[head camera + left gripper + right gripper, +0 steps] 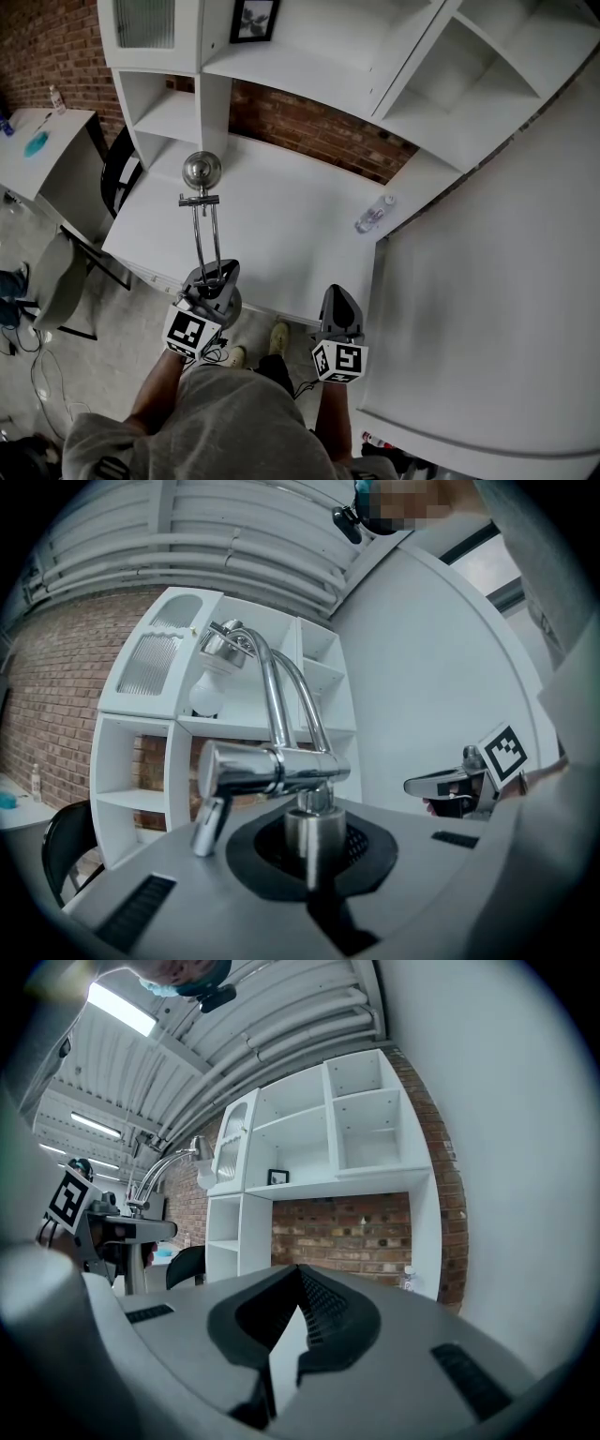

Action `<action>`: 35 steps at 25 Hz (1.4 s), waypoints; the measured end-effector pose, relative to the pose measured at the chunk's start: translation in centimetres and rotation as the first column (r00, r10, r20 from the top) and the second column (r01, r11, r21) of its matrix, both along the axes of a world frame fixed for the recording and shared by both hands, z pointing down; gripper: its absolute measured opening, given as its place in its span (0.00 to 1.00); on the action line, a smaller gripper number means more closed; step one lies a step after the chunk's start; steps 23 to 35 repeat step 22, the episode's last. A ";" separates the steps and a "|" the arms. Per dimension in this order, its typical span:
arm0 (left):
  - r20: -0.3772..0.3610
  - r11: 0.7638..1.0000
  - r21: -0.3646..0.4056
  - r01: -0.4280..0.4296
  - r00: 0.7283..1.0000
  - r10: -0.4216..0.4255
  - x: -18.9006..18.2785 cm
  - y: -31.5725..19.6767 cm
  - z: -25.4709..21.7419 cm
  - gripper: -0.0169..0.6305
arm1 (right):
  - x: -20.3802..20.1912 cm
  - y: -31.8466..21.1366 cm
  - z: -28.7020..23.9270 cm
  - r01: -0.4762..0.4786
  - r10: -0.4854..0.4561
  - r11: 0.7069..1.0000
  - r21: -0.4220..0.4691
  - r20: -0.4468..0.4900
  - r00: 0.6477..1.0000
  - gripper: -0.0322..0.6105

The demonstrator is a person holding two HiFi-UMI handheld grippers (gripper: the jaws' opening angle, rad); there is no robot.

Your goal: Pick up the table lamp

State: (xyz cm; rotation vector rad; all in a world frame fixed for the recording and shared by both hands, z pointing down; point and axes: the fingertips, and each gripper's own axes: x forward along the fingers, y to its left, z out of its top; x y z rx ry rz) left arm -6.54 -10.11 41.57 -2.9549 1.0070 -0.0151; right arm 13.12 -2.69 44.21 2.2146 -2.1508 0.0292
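No brand, label or readable writing anywhere; only black-and-white square markers (192,333) on the gripper cubes.

Left gripper (214,278) clamped tight on the chrome post of the lamp (201,171), just below its cross joint. Lamp upright, twin arms curving up to the head and bare bulb, held at the front edge of the tabletop (291,216); base hidden under the gripper, so cannot tell whether clear of the surface.

Right gripper (339,300) just beside the left, pressed together on nothing, near the same front edge.

Plenty of bare tabletop beyond the lamp; closed off at the back by a brick wall (319,131) and a white shelf unit (309,66), and at the right by a white wall (487,309) close to the right gripper.

Clear bottle (374,215) by the right rear corner, well apart from the lamp; framed picture (254,19) up on the shelf unit. Black chair (114,173) at the tabletop's left end; second table (42,141) farther left, with small items too far off to name.
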 end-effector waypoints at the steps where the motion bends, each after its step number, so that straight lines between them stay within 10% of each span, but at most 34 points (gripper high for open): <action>1: 0.003 1.000 -0.001 0.000 1.000 0.000 0.0 0.0 0.1 0.03 | 0.0 0.0 0.0 0.000 0.000 1.000 0.001 0.000 1.000 0.09; 35: 0.009 1.000 -0.009 -0.002 1.000 0.002 0.6 0.3 0.2 0.03 | 0.2 0.4 0.1 0.005 -0.005 1.000 -0.005 0.001 1.000 0.08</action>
